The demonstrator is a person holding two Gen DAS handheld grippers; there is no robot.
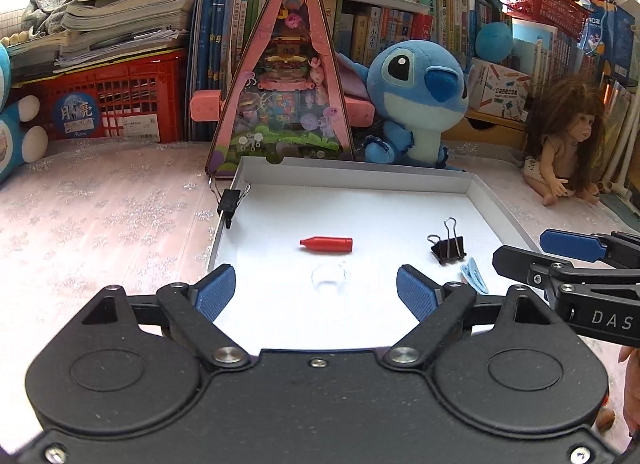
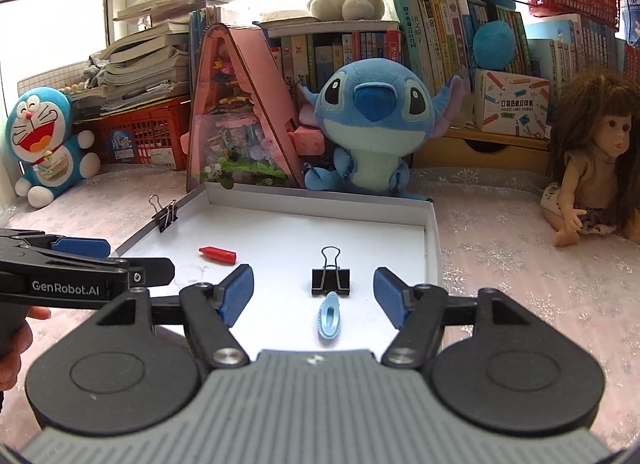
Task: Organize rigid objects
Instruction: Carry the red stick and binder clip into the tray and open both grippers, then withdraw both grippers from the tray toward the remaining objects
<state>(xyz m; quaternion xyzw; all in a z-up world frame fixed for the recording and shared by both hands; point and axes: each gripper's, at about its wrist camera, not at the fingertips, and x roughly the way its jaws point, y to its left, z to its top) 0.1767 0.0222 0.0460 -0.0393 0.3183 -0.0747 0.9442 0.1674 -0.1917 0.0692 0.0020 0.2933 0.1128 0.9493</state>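
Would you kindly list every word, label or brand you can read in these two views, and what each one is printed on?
"GenRobot.AI": on the side of the left tongs, seen from the right wrist.
"DAS": cut off at the frame edge, on the side of the right tongs, seen from the left wrist.
"POCKET LABEL PRINTER": on the white carton on the shelf.
"Moon": on the round sticker on the red crate.
Book spines and the remaining labels: too small to read.

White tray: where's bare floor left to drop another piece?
In the white tray, the far strip is free, between the back wall and the red cap. So is the far right corner beyond the black binder clip. The near side is crowded: that clip touches or nearly touches the blue hair clip, with a clear plastic piece near the cap.
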